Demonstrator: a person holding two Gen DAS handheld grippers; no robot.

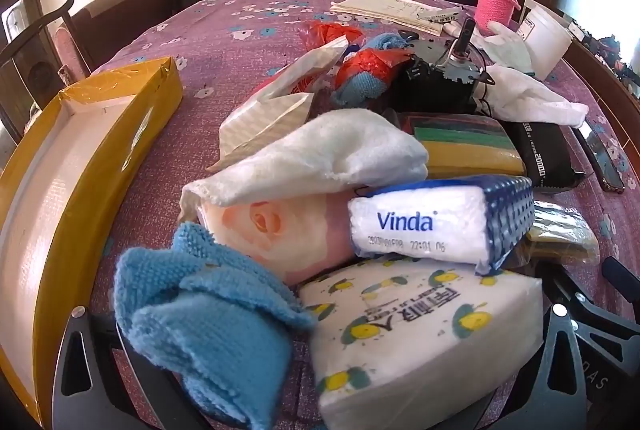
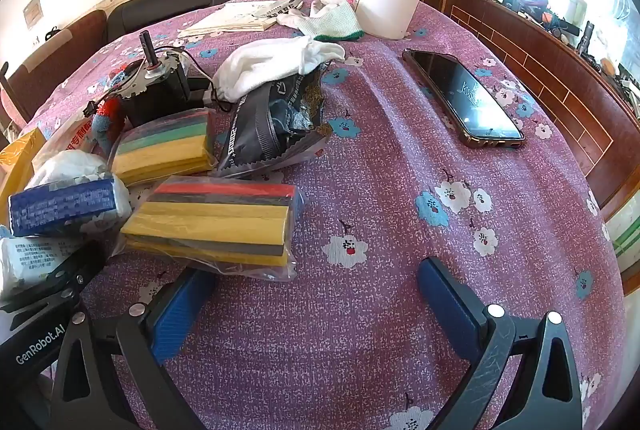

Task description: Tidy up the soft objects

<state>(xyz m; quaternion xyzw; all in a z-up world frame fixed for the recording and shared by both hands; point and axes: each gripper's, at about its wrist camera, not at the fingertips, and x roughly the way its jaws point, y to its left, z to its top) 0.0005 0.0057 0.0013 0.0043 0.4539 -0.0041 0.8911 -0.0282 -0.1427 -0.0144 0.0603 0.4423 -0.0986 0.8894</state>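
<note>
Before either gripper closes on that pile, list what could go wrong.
1. The Vinda tissue pack lies on other packs under a white towel; pulling one may drag or topple the rest.
2. The motor with its wires sits against the soft items, so a cloth could snag on it.
3. The right gripper, open over bare tablecloth, is near the bagged sponges; loose plastic might slip from the pads.
</note>
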